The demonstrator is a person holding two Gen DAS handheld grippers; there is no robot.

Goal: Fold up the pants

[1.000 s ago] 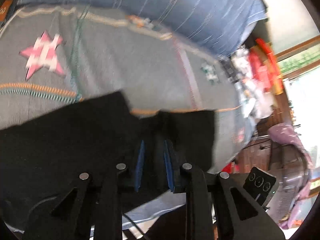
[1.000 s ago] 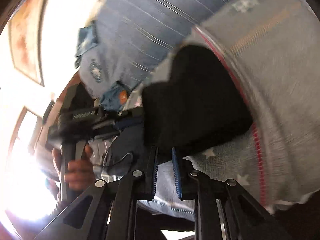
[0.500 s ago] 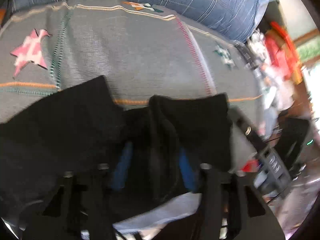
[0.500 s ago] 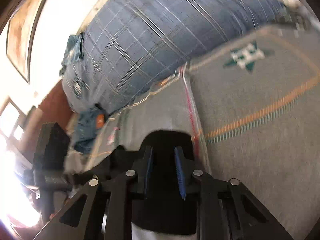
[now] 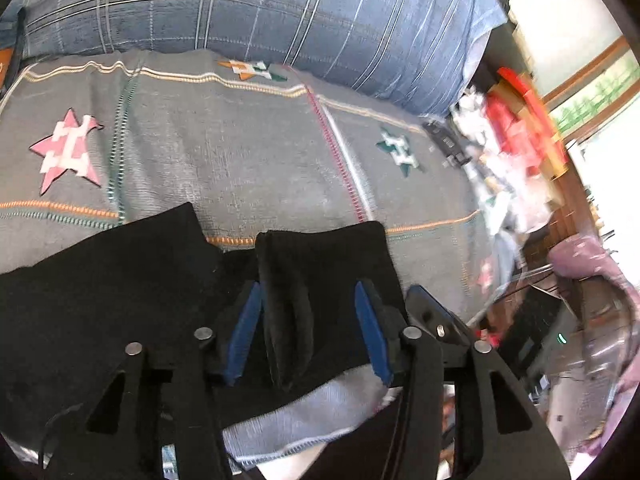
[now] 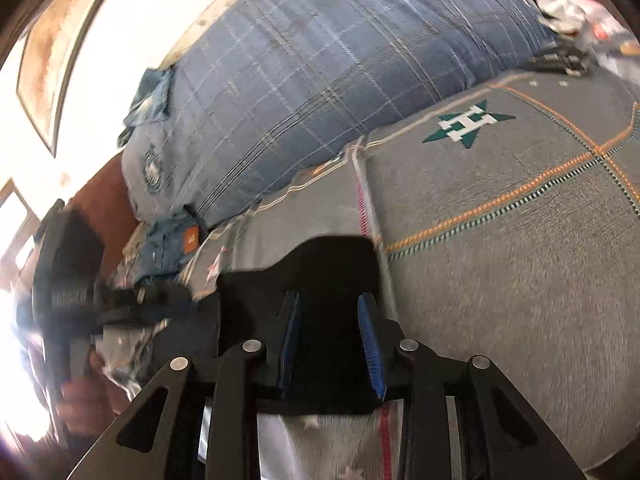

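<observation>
My left gripper (image 5: 306, 332) hangs over the near edge of the grey blanket (image 5: 224, 152), jaws opening. A raised fold of the black pants (image 5: 100, 292) stands between its blue pads (image 5: 245, 330), but the pads are clear of the cloth on both sides, so nothing is pinched. The pants lie flat along the blanket's near edge, spreading off to the left in this view, with one squared end pointing toward the blue plaid cushion (image 5: 280, 12) at the back. A pink star patch (image 5: 66, 152) sits near the blanket's left edge, a green one (image 5: 400, 150) toward the right edge.

My right gripper (image 6: 330, 340) is also opening its jaws. The end of the pants (image 6: 332, 264) lies between and beneath its pads (image 6: 370, 342), with a gap on either side; it grips nothing. In this view the pants stop just beside the red stitched line (image 6: 362, 208) that runs across the blanket (image 6: 520, 260). The left gripper (image 6: 160, 308) shows at the picture's left, blurred, with the hand (image 6: 84, 400) holding it below. Clutter (image 5: 516, 132) lies past the blanket's right edge, too blurred to make out.
</observation>
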